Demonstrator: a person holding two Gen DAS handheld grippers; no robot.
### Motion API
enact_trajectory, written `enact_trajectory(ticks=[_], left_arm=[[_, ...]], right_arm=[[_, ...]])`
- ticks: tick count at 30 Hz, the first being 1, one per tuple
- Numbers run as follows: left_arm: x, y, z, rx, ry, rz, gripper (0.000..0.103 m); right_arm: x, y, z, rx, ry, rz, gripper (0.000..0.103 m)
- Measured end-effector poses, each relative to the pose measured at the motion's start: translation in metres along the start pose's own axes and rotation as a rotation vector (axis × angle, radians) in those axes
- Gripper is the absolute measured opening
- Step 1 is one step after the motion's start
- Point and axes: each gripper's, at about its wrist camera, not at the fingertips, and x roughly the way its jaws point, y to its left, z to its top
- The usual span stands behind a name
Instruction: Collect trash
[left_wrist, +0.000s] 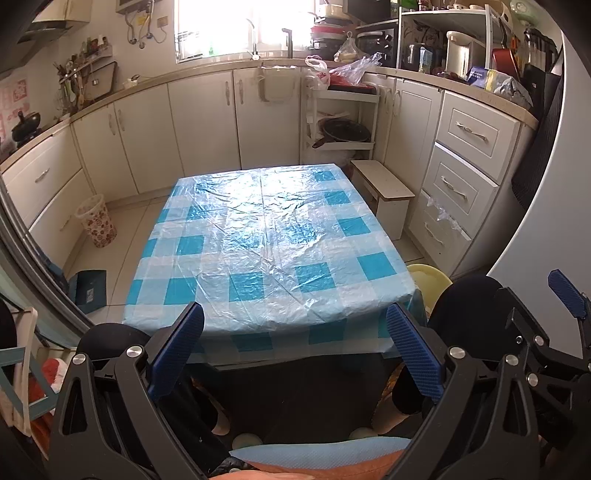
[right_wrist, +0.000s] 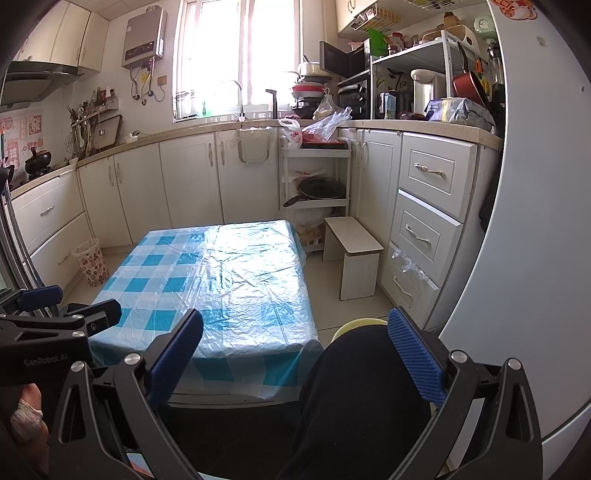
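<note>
Both grippers held wide and empty at the near end of a low table.

The left gripper (left_wrist: 295, 343) has its blue pads (left_wrist: 177, 350) spread far apart with nothing between them, aimed at the table (left_wrist: 266, 236), which wears a blue-and-white checked cloth under clear plastic. The right gripper (right_wrist: 295, 354) is just as wide and grips nothing; it sits over the person's dark knee (right_wrist: 362, 387), to the right of the table. No trash can be made out on the cloth. A patterned bin (left_wrist: 96, 221) stands on the floor left of the table, against the cabinets (left_wrist: 207, 118). A small white stool (right_wrist: 354, 254) stands right of the table, by the drawers (right_wrist: 428, 221). A yellow bowl (left_wrist: 428, 280) peeks out near the table's right corner.
</note>
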Motion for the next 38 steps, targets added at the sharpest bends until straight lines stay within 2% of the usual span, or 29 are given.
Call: enact_trajectory(ticks=[17, 26, 29, 32, 36, 38], left_arm=[[0.000, 0.003, 0.001, 0.001, -0.006, 0.013, 0.095], [0.011, 0.013, 0.005, -0.002, -0.007, 0.039, 0.095], [0.024, 0.027, 0.016, -0.006, -0.010, 0.071, 0.095], [0.045, 0.053, 0.036, -0.039, -0.003, 0.102, 0.095], [0.085, 0.099, 0.061, -0.125, 0.034, 0.152, 0.095], [0.106, 0.121, 0.068, -0.178, 0.070, 0.135, 0.095]], right_arm=[[0.003, 0.000, 0.000, -0.002, 0.002, 0.000, 0.096], [0.025, 0.003, 0.011, -0.025, 0.003, 0.017, 0.096], [0.051, 0.012, 0.026, -0.047, 0.009, 0.052, 0.096], [0.097, 0.028, 0.045, -0.095, 0.046, 0.076, 0.096], [0.187, 0.050, 0.064, -0.162, 0.157, 0.092, 0.096], [0.236, 0.061, 0.066, -0.182, 0.220, 0.093, 0.096]])
